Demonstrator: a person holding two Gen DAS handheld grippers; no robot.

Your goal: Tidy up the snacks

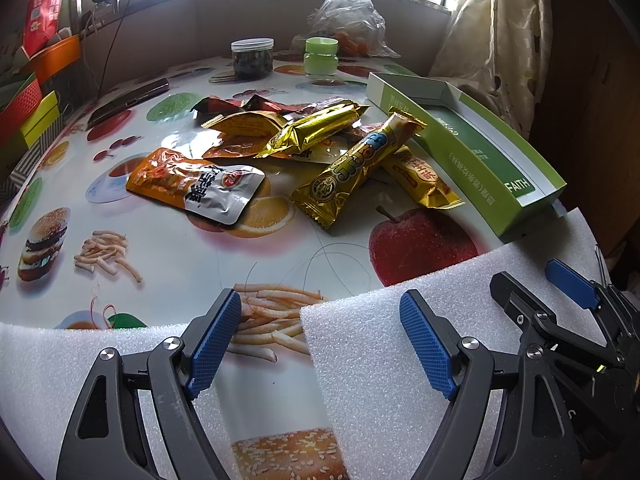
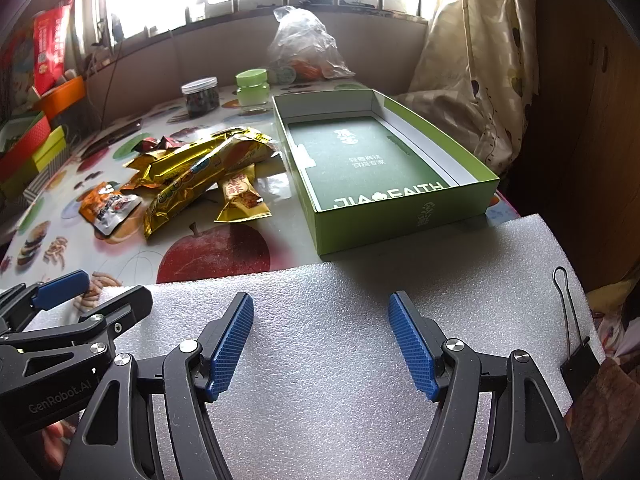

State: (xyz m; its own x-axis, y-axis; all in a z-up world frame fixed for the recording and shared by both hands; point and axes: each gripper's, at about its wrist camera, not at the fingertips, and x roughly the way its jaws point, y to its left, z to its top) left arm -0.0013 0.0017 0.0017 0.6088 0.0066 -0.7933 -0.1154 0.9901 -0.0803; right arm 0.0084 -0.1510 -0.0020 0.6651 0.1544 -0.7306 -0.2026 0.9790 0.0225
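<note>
A loose pile of snack packets lies mid-table: an orange and silver pouch (image 1: pixel 192 184) (image 2: pixel 110 208), a long gold bar with blue letters (image 1: pixel 352 168) (image 2: pixel 180 192), a second gold bar (image 1: pixel 316 128) (image 2: pixel 176 164), a yellow-orange packet (image 1: pixel 424 180) (image 2: pixel 240 200) and small dark red packets (image 1: pixel 224 106). To the right of the pile stands an open green box (image 1: pixel 472 188) (image 2: pixel 400 228) with nothing in it. My left gripper (image 1: pixel 320 304) (image 2: pixel 112 286) is open and hovers at the table's near edge. Beside it my right gripper (image 2: pixel 320 300) (image 1: pixel 528 280) is open over the foam. Neither holds anything.
White foam sheets (image 1: pixel 400 360) (image 2: pixel 340 360) cover the near edge, with a black binder clip (image 2: pixel 576 360) at the right. At the back stand a dark-filled jar (image 1: pixel 252 58), a green-lidded jar (image 1: pixel 321 58) and a plastic bag (image 1: pixel 348 16). A phone (image 1: pixel 128 100) and coloured boxes (image 1: pixel 24 112) sit left.
</note>
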